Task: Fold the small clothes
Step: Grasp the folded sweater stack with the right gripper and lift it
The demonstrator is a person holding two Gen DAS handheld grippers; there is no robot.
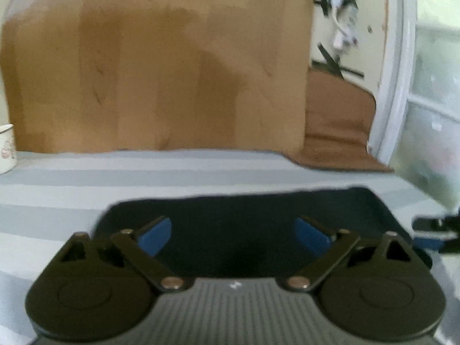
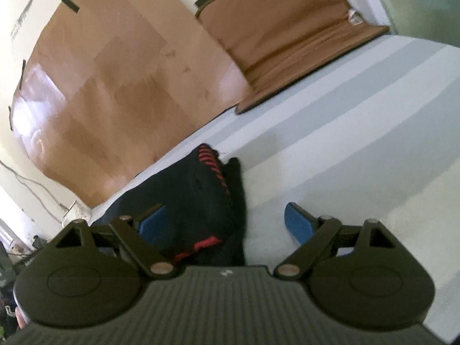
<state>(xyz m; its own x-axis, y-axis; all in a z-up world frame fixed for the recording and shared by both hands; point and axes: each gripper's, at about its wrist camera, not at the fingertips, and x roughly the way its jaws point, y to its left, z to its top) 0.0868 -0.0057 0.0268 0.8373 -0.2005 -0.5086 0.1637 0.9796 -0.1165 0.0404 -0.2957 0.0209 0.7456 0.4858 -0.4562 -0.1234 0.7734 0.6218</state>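
A small dark navy garment (image 1: 244, 215) lies flat on the grey-and-white striped sheet (image 1: 115, 184). My left gripper (image 1: 233, 235) hovers just over its near part, jaws wide open, blue pads (image 1: 155, 234) apart with only cloth beneath them. In the right wrist view the same garment (image 2: 198, 198) shows red stripes and a red band near its edge. My right gripper (image 2: 225, 225) is open over that edge: the left pad is above the cloth, the right pad (image 2: 297, 225) above bare sheet (image 2: 359, 143). The right gripper's tip (image 1: 431, 230) shows at the right edge of the left wrist view.
A brown wooden board (image 1: 161, 72) stands against the wall behind the sheet. A brown cushion (image 2: 290, 40) lies at the far right corner. A white mug (image 1: 5, 149) sits at the left edge. A white window frame (image 1: 399, 72) rises on the right.
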